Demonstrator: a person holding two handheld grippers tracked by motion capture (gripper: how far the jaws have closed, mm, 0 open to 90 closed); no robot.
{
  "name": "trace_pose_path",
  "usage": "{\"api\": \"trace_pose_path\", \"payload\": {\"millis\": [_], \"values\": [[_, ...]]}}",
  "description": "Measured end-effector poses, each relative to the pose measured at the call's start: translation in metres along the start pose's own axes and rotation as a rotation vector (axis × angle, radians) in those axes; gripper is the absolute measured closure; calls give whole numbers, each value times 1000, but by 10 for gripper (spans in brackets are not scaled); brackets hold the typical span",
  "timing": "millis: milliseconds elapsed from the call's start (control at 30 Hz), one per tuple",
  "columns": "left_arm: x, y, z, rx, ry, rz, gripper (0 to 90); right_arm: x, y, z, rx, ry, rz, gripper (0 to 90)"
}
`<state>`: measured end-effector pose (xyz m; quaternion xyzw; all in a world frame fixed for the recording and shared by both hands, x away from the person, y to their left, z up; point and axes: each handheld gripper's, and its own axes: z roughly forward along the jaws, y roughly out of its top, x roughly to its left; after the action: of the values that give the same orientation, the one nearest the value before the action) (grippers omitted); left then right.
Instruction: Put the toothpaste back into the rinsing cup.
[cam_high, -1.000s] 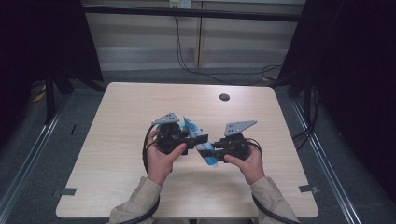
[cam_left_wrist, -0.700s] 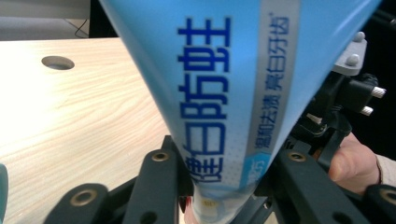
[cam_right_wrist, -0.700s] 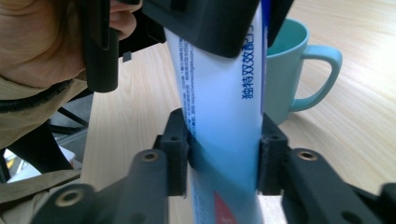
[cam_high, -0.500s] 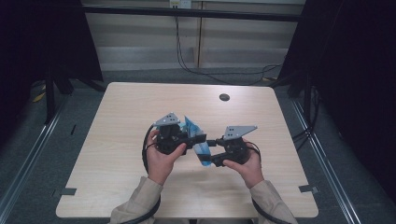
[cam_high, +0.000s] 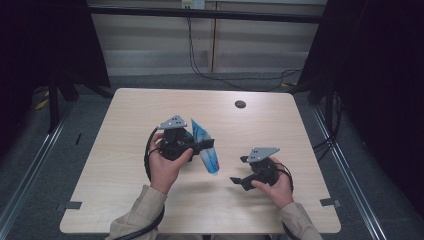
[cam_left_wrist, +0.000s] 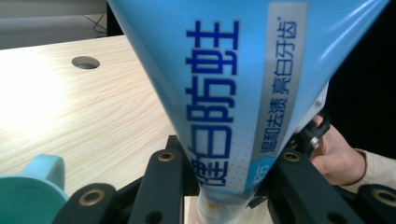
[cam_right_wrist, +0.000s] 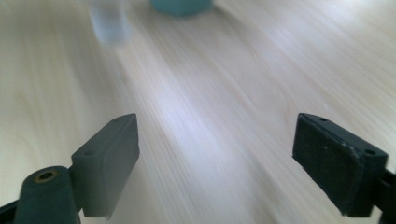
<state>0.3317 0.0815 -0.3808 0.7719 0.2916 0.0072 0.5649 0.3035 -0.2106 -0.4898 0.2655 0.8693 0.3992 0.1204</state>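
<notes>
Blue toothpaste tube (cam_left_wrist: 243, 93) — reads 健白防蛀, 温和去渍 亮白牙齿

— What carries everything here?

— We see a light wooden table (cam_high: 125, 200) with rounded corners, its grain running lengthwise.

— Does anything lie directly on it?

— We can make out a small dark round hole (cam_high: 240, 104) near the far edge, right of centre. Otherwise we see bare wood.
</notes>
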Motion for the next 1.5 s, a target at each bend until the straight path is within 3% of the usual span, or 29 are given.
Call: {"api": "trace_pose_path", "payload": {"millis": [300, 433, 600, 1067, 1500], "values": [[4, 10, -10, 14, 25, 13, 731, 2, -15, 7, 67, -49, -13, 142], [6, 15, -14, 21, 35, 8, 730, 1, -21, 8, 42, -32, 33, 137], [7, 23, -18, 18, 32, 4, 730, 0, -22, 9, 49, -32, 59, 128], [4, 56, -31, 26, 45, 32, 731, -1, -22, 9, 49, -32, 64, 126], [15, 65, -39, 13, 88, 13, 729, -1, -22, 9, 48, -32, 60, 127]]}}
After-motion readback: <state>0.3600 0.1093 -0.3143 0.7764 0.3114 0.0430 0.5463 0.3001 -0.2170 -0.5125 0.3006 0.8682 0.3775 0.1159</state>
